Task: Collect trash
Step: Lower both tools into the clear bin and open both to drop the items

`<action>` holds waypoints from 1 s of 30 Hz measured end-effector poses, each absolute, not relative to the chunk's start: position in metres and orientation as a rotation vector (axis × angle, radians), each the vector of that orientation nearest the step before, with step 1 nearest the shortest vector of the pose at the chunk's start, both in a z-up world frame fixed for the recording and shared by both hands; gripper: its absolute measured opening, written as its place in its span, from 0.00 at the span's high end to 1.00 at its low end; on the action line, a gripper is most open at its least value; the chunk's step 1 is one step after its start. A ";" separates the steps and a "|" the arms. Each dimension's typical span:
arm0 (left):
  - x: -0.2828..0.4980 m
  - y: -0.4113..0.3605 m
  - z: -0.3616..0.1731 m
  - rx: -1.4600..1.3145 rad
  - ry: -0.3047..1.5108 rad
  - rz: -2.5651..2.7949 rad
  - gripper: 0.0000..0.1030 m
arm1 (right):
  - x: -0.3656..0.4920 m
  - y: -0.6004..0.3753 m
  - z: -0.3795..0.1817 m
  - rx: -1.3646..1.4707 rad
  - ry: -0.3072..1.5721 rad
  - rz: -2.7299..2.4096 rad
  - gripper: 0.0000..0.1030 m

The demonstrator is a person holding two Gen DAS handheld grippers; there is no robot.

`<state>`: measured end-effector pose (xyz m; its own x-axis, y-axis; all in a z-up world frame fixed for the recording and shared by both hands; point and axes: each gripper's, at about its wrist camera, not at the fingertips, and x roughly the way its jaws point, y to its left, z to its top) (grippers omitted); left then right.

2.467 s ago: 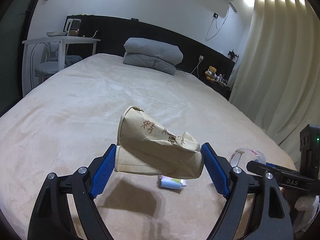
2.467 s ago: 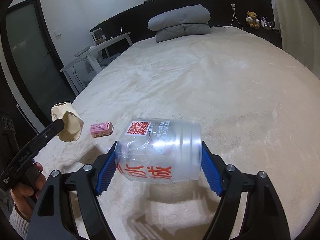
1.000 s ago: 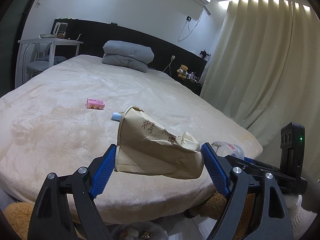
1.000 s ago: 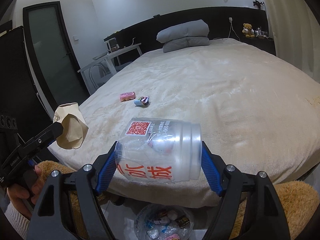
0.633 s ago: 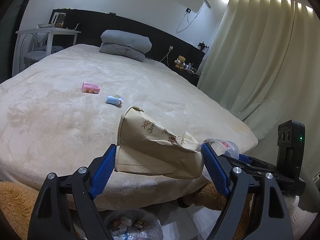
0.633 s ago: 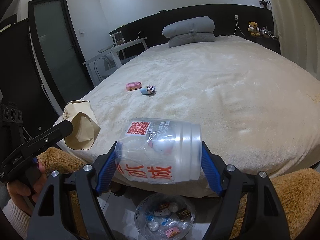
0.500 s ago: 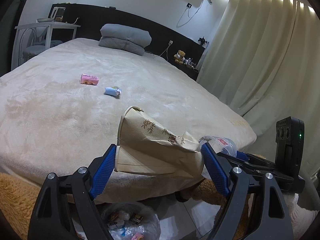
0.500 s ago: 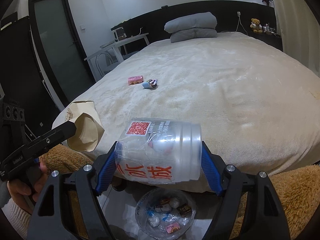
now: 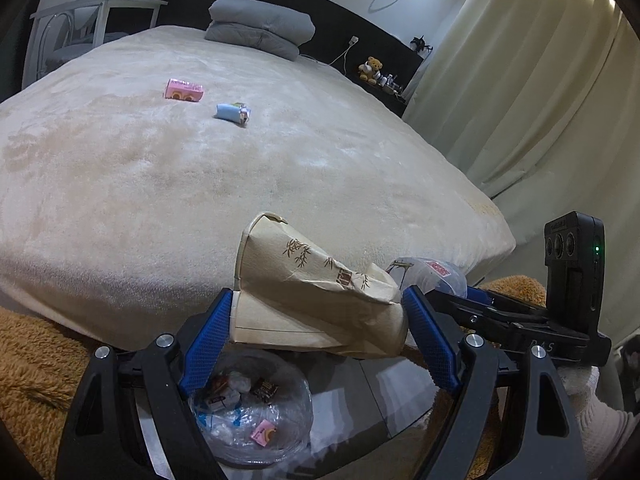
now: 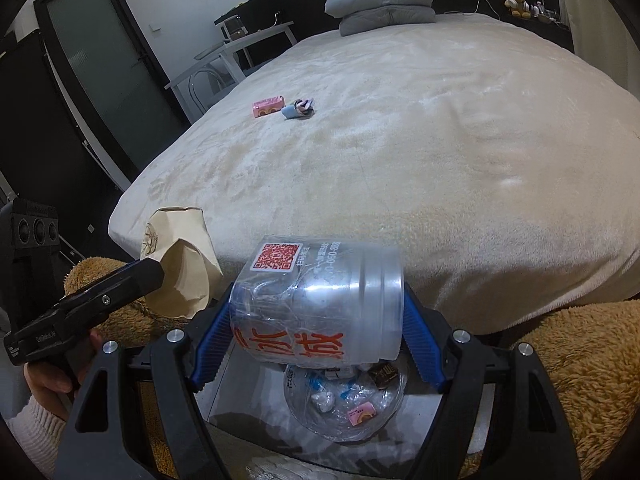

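With the crushed paper cup (image 9: 316, 300) clamped in the left gripper (image 9: 318, 332) and the clear plastic cup (image 10: 320, 300) in the right gripper (image 10: 316, 340), both above the bin (image 10: 344, 408) beside the bed (image 10: 400, 140), centre each over the opening before the fingers release.

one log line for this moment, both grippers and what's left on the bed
left gripper: shut on paper cup | right gripper: shut on plastic cup | both above trash bin | bed: pink box, blue wrapper

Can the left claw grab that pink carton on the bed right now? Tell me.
Probably not. The left claw is shut on a crumpled paper cup, and the pink carton lies far up the bed, well beyond it.
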<state>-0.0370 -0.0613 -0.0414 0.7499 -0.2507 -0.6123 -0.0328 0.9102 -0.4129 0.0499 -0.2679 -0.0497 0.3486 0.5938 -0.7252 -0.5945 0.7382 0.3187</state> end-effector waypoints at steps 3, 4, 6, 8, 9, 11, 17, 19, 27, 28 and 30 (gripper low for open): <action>-0.036 -0.061 -0.050 -0.416 0.761 -0.119 0.20 | 0.051 -0.264 -0.053 -0.014 0.965 0.770 0.26; -0.035 -0.061 -0.053 -0.415 0.776 -0.122 0.20 | 0.051 -0.263 -0.055 -0.014 0.978 0.771 0.26; -0.035 -0.062 -0.059 -0.412 0.803 -0.124 0.20 | 0.053 -0.262 -0.061 -0.008 1.010 0.772 0.26; -0.035 -0.062 -0.067 -0.416 0.838 -0.135 0.20 | 0.055 -0.262 -0.067 0.002 1.049 0.774 0.26; -0.034 -0.062 -0.070 -0.416 0.853 -0.139 0.20 | 0.057 -0.261 -0.070 0.006 1.071 0.775 0.26; -0.032 -0.063 -0.077 -0.414 0.888 -0.144 0.20 | 0.059 -0.260 -0.075 0.012 1.107 0.776 0.26; -0.028 -0.070 -0.095 -0.382 0.969 -0.146 0.20 | 0.066 -0.254 -0.095 0.009 1.214 0.748 0.26; -0.027 -0.072 -0.099 -0.372 0.994 -0.139 0.20 | 0.068 -0.253 -0.100 0.003 1.239 0.735 0.26; -0.016 -0.078 -0.123 -0.361 1.115 -0.129 0.20 | 0.075 -0.246 -0.123 0.024 1.363 0.697 0.26; -0.015 -0.078 -0.126 -0.359 1.127 -0.127 0.20 | 0.076 -0.245 -0.126 0.024 1.376 0.690 0.26; -0.014 -0.078 -0.129 -0.361 1.138 -0.125 0.20 | 0.078 -0.242 -0.131 0.020 1.401 0.675 0.26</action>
